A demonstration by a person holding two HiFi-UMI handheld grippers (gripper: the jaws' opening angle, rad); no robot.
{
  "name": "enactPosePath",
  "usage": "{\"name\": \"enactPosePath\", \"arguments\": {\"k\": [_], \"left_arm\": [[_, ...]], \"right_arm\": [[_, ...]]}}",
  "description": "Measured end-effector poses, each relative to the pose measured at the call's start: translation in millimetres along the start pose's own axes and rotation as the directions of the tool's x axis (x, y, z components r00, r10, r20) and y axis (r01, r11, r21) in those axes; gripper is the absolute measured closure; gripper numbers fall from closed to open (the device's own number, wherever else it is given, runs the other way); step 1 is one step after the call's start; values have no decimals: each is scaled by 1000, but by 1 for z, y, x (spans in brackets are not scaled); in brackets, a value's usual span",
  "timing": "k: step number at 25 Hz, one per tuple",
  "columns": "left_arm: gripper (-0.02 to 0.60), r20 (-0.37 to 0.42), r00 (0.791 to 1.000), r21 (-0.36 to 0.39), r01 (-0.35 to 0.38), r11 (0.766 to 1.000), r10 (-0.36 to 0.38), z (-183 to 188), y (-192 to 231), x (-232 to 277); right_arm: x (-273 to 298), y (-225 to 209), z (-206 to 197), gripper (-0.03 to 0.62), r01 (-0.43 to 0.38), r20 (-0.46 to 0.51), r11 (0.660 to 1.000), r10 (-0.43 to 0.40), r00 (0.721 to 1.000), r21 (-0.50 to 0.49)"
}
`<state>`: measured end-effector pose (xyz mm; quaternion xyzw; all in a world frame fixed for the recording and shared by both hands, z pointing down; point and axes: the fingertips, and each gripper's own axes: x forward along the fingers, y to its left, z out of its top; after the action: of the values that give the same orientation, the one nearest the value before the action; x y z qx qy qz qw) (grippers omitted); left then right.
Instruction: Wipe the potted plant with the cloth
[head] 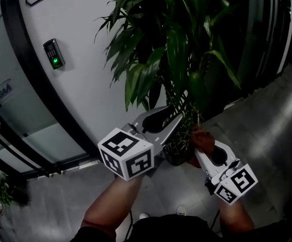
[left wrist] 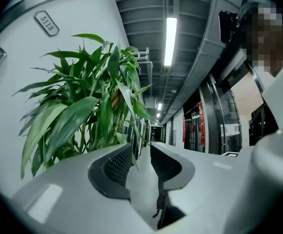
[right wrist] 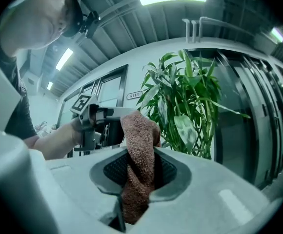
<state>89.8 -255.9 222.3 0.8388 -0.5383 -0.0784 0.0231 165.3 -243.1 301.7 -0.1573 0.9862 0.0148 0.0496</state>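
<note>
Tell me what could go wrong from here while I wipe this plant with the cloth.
1. The cloth is pinched in the right gripper as a narrow bunched fold, so little soft surface leads and the hard jaw tips might scrape the plant.
2. The left gripper is open and empty, so nothing steadies the long thin leaves; a firm wipe could bend or tear one.

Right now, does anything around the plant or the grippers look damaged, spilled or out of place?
Nothing stands out. The potted plant has whole green leaves, and no soil or water shows on the floor near it. The cloth sits pinched in the right gripper; the left gripper is open and empty.
</note>
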Motion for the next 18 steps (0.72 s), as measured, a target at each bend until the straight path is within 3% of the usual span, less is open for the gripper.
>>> {"name": "enactPosePath", "arguments": {"k": [8, 10, 13, 18], "left_arm": [[446, -21, 995, 1, 101, 995, -101, 18, 4, 13], [472, -29, 991, -12, 128, 992, -128, 20, 4, 17], [558, -44, 991, -1, 130, 991, -130, 19, 9, 20], [566, -65, 990, -8, 128, 992, -128, 9, 19, 21]], "right_arm": [[-5, 9, -2, 519, 132, 12, 991, -132, 991, 4], [-7, 9, -1, 519, 159, 15, 987, -159, 987, 2], [-8, 9, 1, 519, 187, 18, 982, -187, 982, -6], [-4, 9, 9, 519, 193, 7, 980, -193, 981, -49]]}}
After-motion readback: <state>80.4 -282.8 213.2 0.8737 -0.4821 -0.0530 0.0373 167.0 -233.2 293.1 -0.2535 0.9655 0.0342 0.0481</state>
